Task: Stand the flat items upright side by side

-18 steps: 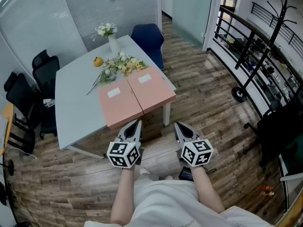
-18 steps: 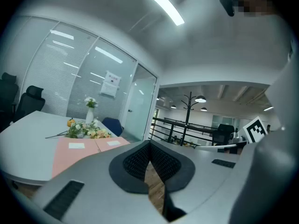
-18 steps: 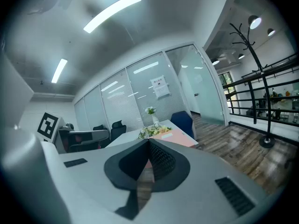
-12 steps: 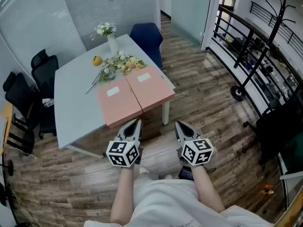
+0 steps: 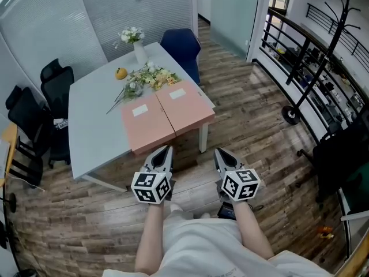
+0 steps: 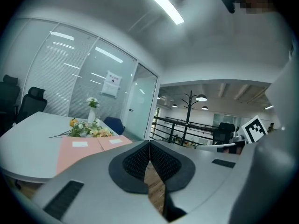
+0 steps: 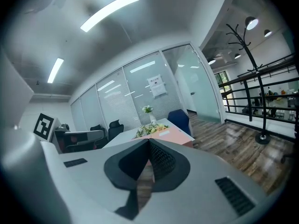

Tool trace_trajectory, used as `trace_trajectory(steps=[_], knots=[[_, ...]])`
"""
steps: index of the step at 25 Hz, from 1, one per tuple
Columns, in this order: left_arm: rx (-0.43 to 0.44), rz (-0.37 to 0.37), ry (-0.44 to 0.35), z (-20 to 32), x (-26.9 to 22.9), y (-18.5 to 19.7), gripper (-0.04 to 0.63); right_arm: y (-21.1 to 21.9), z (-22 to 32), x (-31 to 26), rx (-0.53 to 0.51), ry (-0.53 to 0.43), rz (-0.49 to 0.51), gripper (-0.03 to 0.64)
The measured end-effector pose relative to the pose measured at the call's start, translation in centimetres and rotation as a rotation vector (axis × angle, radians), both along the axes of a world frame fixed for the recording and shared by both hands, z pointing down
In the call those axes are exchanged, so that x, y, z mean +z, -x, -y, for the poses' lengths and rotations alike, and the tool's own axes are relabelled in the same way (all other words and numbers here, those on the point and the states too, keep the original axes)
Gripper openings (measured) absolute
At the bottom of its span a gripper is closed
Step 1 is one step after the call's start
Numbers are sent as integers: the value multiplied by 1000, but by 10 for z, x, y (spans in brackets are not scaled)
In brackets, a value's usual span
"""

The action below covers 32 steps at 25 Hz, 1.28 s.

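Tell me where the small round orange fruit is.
In the head view, the small round orange fruit sits far back on the pale table, left of the white flower vase.

A pale grey table (image 5: 92,131) carries two pink folders lying flat, edge to edge, at its near right corner: the left folder (image 5: 147,126) and the right folder (image 5: 187,105), each with a white label. Just beyond them lie loose cut flowers (image 5: 147,78); farther off sit an orange fruit (image 5: 120,73) and a white vase (image 5: 140,53) of white blooms
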<state>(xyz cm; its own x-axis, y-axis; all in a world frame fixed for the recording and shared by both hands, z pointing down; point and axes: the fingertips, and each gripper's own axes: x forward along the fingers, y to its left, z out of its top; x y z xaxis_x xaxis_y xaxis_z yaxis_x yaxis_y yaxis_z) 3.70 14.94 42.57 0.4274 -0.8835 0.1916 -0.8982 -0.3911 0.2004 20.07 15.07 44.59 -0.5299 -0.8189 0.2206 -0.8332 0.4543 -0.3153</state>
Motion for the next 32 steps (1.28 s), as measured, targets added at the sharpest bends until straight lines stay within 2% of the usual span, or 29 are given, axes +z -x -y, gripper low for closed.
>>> trace_trajectory(steps=[2,3,4,5,6,7,9,19,26,32], knots=[[24,-22,8,-2,1,-3,11,0,-1,-1,-11,12,56,17],[42,-36,23,-2,2,-6,131,1,-2,-2,-33,27,114,23],[57,-44,41,-3,4,-8,244,3,-3,-4,-61,51,188,121],[65,-42,55,-4,6,-10,261,4,-3,-5,-85,80,266,234],[68,-31,62,-6,8,-11,271,4,-4,-6,-100,105,336,258],[68,-16,64,-8,9,-12,276,3,-4,-6,-103,122,387,258],[68,16,66,-10,11,-14,278,-1,-4,-3,-94,137,425,256],[67,81,128,7,35,-11,279,-11,16,29,-46,213,438,256],[86,88,189,64,67,-20,279,-26,65,61,-3,285,435,256],[116,137,248,132,99,-25,279,-38,131,94,41,357,441,256]])
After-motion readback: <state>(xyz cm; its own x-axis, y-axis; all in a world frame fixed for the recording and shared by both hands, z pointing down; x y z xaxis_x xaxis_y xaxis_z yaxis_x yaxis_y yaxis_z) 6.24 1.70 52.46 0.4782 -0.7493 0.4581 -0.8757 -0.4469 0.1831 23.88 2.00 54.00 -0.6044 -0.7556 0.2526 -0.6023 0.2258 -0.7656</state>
